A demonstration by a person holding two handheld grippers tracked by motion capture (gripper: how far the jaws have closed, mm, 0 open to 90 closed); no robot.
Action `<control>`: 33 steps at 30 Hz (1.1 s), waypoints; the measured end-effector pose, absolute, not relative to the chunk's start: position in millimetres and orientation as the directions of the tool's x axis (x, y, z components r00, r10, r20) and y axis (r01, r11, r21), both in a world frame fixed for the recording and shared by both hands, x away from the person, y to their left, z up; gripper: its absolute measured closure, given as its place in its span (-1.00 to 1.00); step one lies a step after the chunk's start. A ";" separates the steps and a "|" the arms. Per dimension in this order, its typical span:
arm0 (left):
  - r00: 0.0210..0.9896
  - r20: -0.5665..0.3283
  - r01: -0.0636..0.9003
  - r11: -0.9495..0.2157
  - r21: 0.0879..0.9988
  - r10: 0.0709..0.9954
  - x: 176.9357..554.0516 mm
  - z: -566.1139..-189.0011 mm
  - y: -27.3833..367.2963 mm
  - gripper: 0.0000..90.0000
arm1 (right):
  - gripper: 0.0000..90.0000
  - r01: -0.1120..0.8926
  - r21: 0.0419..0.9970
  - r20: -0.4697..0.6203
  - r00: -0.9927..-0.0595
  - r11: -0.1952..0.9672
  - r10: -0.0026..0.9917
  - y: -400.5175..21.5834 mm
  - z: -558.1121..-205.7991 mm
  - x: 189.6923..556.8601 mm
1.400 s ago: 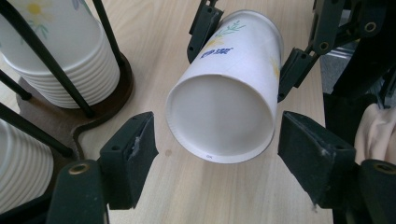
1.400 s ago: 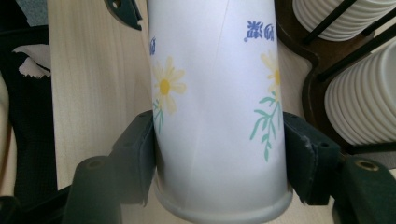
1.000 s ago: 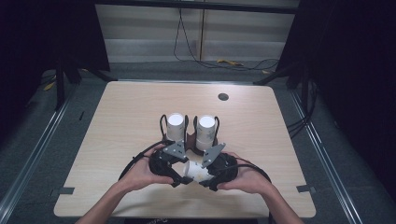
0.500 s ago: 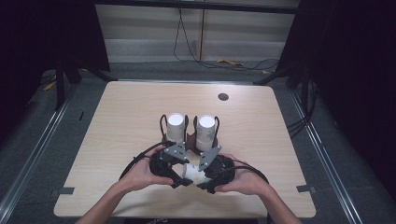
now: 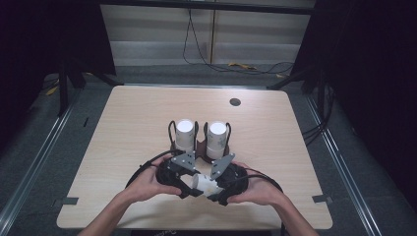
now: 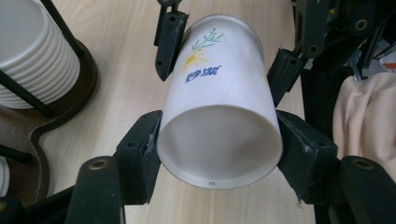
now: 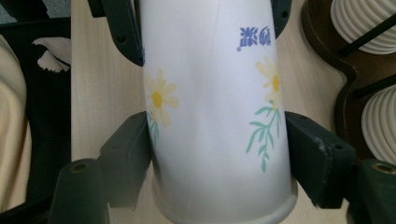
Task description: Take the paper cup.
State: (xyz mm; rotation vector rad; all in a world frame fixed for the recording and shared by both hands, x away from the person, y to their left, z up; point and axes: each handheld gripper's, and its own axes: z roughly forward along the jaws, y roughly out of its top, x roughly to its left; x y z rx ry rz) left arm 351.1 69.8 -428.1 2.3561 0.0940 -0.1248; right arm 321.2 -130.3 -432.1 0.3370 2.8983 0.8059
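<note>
Left gripper [image 6: 219,154] fingers clamp a paper cup [image 6: 219,121] with blue Chinese lettering; right gripper [image 7: 219,154] fingers, just opening, flank it.

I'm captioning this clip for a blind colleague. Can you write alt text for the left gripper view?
A white paper cup with a daisy print lies sideways, open mouth toward the camera, clamped at its rim by the left gripper. The right gripper flanks its far end, and a cup stack stands at left.

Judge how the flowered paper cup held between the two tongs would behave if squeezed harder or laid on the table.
The paper cup looks thin-walled and empty, so it would probably dent easily and feel light. Round and tapered, it would likely roll in a curve on the table.
</note>
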 end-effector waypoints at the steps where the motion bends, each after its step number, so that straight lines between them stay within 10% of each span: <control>1: 0.992 -0.123 0.108 -0.701 0.705 0.029 350.9 -428.3 69.7 -0.18 | -0.43 0.183 0.526 -0.048 -0.969 0.831 0.244 -130.7 -432.0 321.3; 33: 0.984 -0.167 0.171 -0.605 0.778 0.063 353.9 -421.6 80.5 -0.18 | -0.67 0.282 0.804 0.068 -0.918 0.523 0.390 -180.0 -411.5 319.4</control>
